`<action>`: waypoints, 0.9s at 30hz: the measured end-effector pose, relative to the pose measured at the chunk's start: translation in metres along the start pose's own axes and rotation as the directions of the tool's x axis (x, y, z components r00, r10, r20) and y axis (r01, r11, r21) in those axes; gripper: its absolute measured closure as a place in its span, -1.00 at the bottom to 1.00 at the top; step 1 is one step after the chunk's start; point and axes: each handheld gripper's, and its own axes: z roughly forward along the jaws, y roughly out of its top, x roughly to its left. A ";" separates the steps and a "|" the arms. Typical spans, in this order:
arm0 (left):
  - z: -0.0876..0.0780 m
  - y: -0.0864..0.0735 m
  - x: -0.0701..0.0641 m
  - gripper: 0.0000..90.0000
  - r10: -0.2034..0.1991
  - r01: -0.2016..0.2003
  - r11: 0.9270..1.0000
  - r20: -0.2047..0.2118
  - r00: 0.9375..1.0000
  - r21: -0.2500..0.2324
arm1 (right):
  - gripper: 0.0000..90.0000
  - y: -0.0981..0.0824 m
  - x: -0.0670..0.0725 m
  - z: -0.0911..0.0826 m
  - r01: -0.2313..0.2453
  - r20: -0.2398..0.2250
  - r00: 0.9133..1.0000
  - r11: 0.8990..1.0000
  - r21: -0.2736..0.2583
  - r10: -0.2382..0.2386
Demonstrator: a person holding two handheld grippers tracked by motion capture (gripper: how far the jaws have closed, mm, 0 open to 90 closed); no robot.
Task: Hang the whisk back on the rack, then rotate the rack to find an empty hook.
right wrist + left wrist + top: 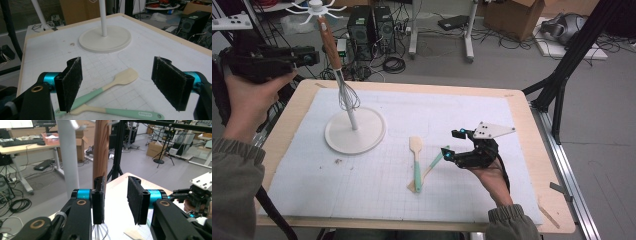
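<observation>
Upper left of the high view: the left gripper (307, 56) sits raised off the table edge, level with the wooden handle of a whisk (337, 70) that hangs from a hook of the white rack (354, 131). In the left gripper view its jaws stand partly apart with nothing clamped between the pads; the wood-grain handle rises just behind the left pad, and whether it touches that pad I cannot tell. The whisk's thin wire loops dangle beside the rack's slim white pole, above the rack's round, flat, matte base, left of centre in the frame.

Lower right of the high view, the right gripper (453, 144) rests low over the mat, a grey three-cornered plate on top. In the right gripper view its jaws are spread wide and grip nothing, the fuzzy black pads flanking two spatulas that lie crossed on the surface. The first spatula (110, 86) has a pale cream blade and a mint-green handle, blade pointing toward the rack; the second spatula (117, 112) lies across the bottom of that frame with a glossy mint handle and a cream neck. They overlap near their handle ends.

The table (539, 165) is light wood with rounded corners, covered by a white gridded mat (462, 115) showing a few dark specks. Beyond it, at the top of the frame: grey floor, tangled cables, dark computer towers, cardboard boxes, black tripod legs.
</observation>
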 end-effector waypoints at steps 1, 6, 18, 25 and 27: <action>0.000 0.001 -0.001 0.58 0.003 -0.003 1.000 0.000 1.000 0.003 | -0.47 0.000 0.000 0.000 0.003 0.001 1.000 1.000 -0.002 -0.003; 0.002 0.003 -0.003 0.77 0.013 -0.013 1.000 0.017 1.000 0.004 | -0.47 -0.001 -0.001 0.000 0.001 0.002 1.000 1.000 -0.003 -0.001; -0.001 0.015 0.000 0.99 0.015 -0.015 0.999 0.008 1.000 -0.033 | -0.47 -0.005 -0.001 0.005 0.002 0.000 1.000 1.000 0.013 -0.002; -0.007 0.025 0.006 0.99 0.002 -0.002 0.997 -0.011 1.000 -0.072 | -0.47 -0.005 -0.001 0.005 -0.004 0.001 1.000 1.000 0.013 0.003; -0.006 0.028 0.006 0.99 0.001 -0.002 0.997 -0.018 1.000 -0.074 | -0.47 -0.005 -0.001 0.005 -0.002 -0.001 1.000 1.000 0.014 0.002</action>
